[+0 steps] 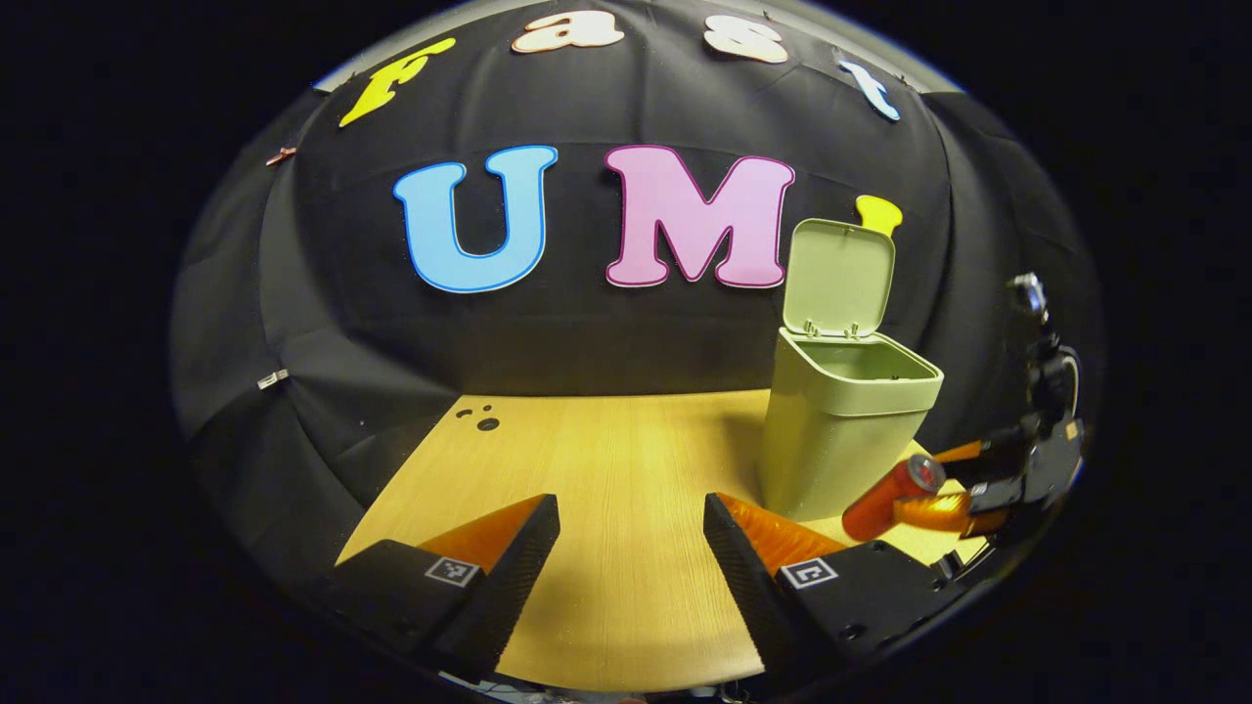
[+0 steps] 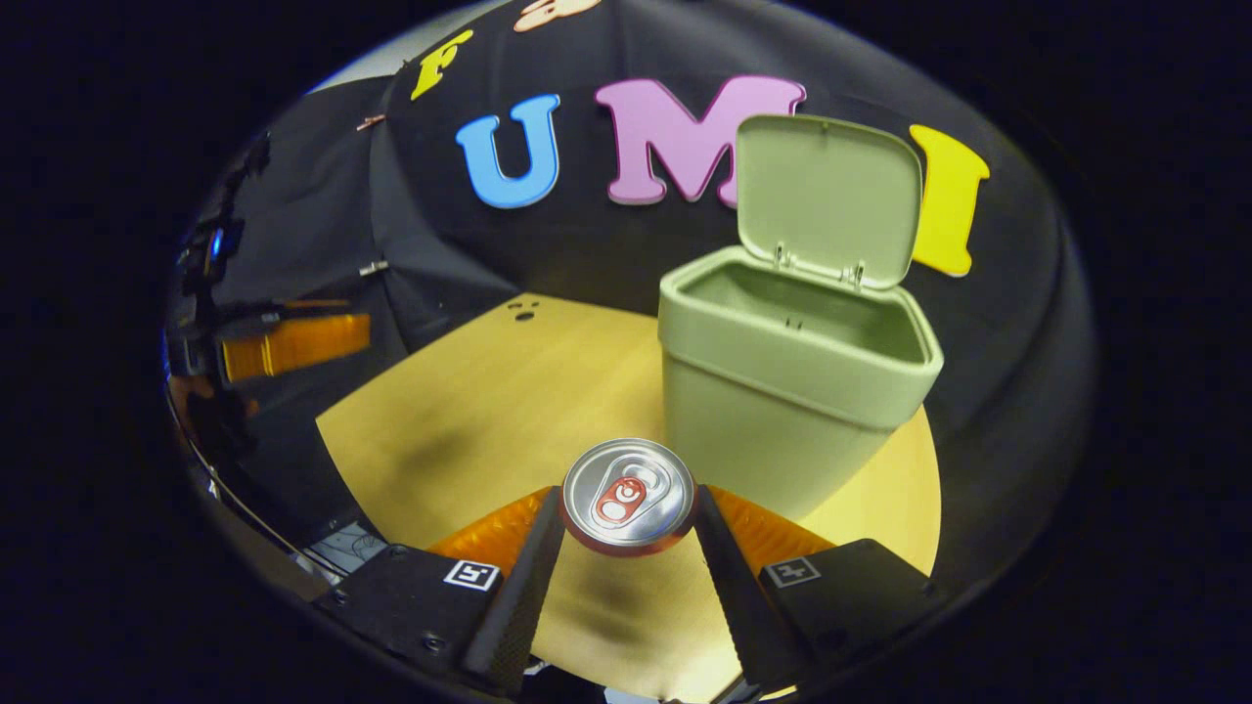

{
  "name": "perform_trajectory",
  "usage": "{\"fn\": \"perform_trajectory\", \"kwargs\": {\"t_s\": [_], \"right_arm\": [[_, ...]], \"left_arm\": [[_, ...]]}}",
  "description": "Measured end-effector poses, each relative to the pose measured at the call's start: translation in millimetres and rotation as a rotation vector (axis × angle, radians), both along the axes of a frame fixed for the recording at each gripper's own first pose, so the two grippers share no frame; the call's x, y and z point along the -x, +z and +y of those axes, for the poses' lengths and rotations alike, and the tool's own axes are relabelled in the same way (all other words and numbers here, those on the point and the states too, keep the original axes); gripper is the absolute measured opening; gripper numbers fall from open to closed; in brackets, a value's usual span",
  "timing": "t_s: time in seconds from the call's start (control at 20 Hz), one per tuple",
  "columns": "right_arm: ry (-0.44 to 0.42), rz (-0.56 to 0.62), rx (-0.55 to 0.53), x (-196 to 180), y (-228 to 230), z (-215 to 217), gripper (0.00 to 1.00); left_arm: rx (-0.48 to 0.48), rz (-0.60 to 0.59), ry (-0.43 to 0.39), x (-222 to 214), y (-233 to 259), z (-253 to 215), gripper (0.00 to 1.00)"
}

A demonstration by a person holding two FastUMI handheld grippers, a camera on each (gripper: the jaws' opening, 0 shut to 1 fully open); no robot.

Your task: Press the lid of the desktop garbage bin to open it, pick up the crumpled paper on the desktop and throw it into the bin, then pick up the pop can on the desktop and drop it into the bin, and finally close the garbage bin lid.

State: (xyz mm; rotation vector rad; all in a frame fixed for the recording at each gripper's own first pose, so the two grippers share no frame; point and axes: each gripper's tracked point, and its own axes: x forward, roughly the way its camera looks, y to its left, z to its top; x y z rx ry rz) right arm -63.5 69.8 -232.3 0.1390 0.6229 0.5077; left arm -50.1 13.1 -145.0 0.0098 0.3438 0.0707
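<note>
The pale green plastic bin (image 2: 782,391) stands with its hinged lid (image 2: 827,200) upright, mouth unobstructed from above; bare wooden tabletop (image 1: 606,469) stretches open to its left.

A pale sage-green bin (image 2: 792,391), its raised lid (image 2: 827,200) the same green, stands on a light yellow wood-grain surface (image 2: 489,411). Just in front of the bin, a red pop can (image 2: 628,497) shows a silver top with a red tab. Black cloth drapes behind the bin.
</note>
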Motion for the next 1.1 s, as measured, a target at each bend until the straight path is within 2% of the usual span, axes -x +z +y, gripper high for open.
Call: {"fn": "perform_trajectory", "kwargs": {"t_s": [0.3, 0.5, 0.55, 0.6, 0.65, 0.85, 1.1], "right_arm": [[-0.065, -0.198, -0.078, -49, 107, -23, 0.82], [-0.150, -0.265, -0.110, -92, 138, -45, 0.82], [-0.170, -0.266, -0.101, -103, 135, -52, 0.82], [-0.188, -0.262, -0.082, -112, 129, -60, 0.87], [-0.205, -0.259, -0.064, -121, 124, -67, 0.82], [-0.229, -0.217, 0.028, -145, 85, -85, 0.82], [-0.233, -0.087, 0.083, -166, 34, -90, 0.82]], "left_arm": [[0.010, -0.004, -0.004, -7, 0, -1, 0.96], [0.016, 0.002, -0.003, -9, -4, 1, 0.96], [0.017, 0.002, -0.001, -10, -4, 3, 0.96], [0.020, 0.003, 0.002, -17, -6, 1, 0.96], [0.024, 0.004, 0.003, -18, -7, 1, 0.96], [0.025, 0.004, 0.014, -22, -8, 4, 0.96], [0.017, 0.007, 0.019, -27, -9, 5, 0.96]]}}
